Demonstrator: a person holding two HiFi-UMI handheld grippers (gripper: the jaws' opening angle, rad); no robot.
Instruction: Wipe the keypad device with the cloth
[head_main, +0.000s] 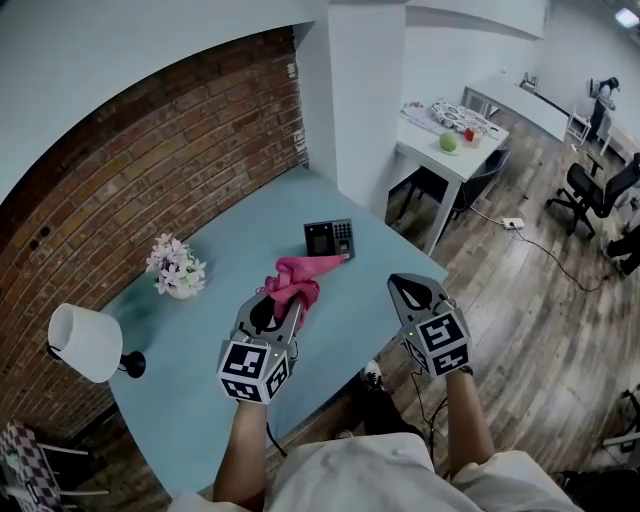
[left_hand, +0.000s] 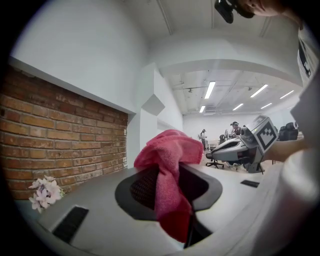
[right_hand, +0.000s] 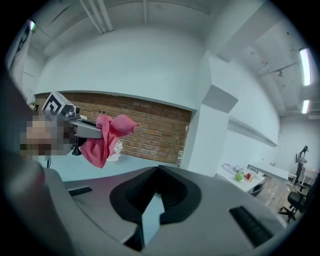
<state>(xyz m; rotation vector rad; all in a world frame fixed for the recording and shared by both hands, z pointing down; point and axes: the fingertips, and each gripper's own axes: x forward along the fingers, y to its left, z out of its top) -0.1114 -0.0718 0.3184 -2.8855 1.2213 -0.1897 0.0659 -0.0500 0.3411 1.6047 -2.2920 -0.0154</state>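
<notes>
The black keypad device (head_main: 329, 238) lies on the light blue table (head_main: 230, 245) near its far right corner. A pink cloth (head_main: 297, 278) hangs bunched from my left gripper (head_main: 285, 300), which is shut on it and held a little short of the device. In the left gripper view the cloth (left_hand: 167, 172) drapes over and hides the jaw tips. My right gripper (head_main: 395, 280) hovers by the table's right edge with its jaws together and nothing in them (right_hand: 159, 167). From that gripper's view the cloth (right_hand: 102, 140) shows to the left, in front of the brick wall.
A pot of pale flowers (head_main: 176, 267) and a white lamp (head_main: 85, 342) stand on the table's left side by the brick wall (head_main: 150, 160). A white pillar (head_main: 365, 100) rises behind the table. Further right are a white table with a green apple (head_main: 449, 142) and office chairs (head_main: 600, 190).
</notes>
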